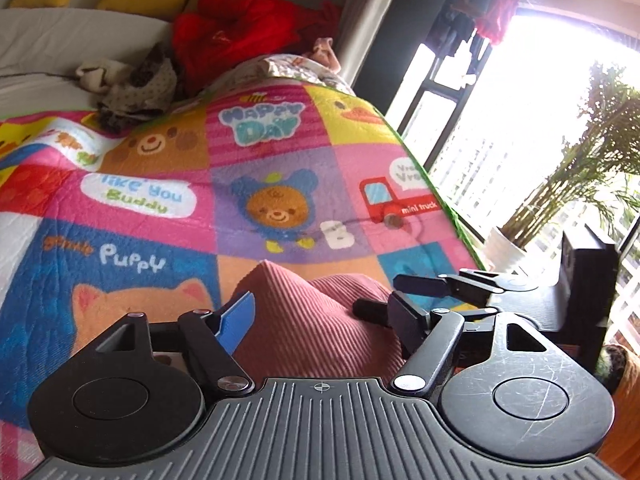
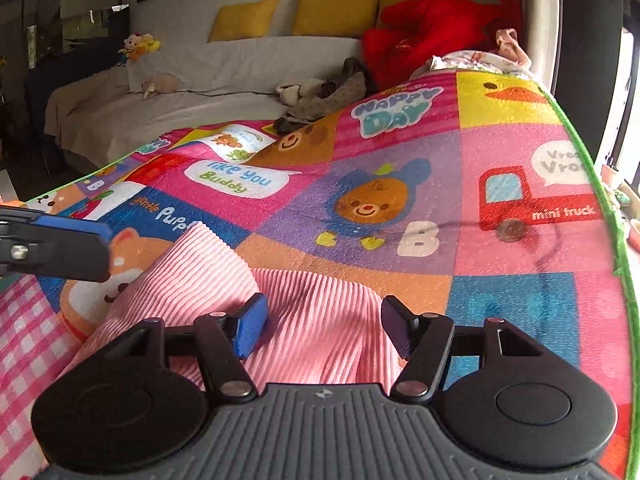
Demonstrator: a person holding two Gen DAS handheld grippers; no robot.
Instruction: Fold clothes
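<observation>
Both grippers open wide, holding nothing: left gripper (image 1: 320,314) and right gripper (image 2: 324,328) each straddle the pink ribbed garment (image 2: 304,320) bunched on the patchwork mat (image 2: 420,160). Garment lies directly ahead; right looks marginally nearer.

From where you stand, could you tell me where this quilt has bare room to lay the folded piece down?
Free: the colourful patchwork quilt around the bear and "B" square, bordered by the pink ribbed garment in front and the red truck square on the right. Crowded: the far end, with the grey-brown crumpled clothes and red bundle.
</observation>
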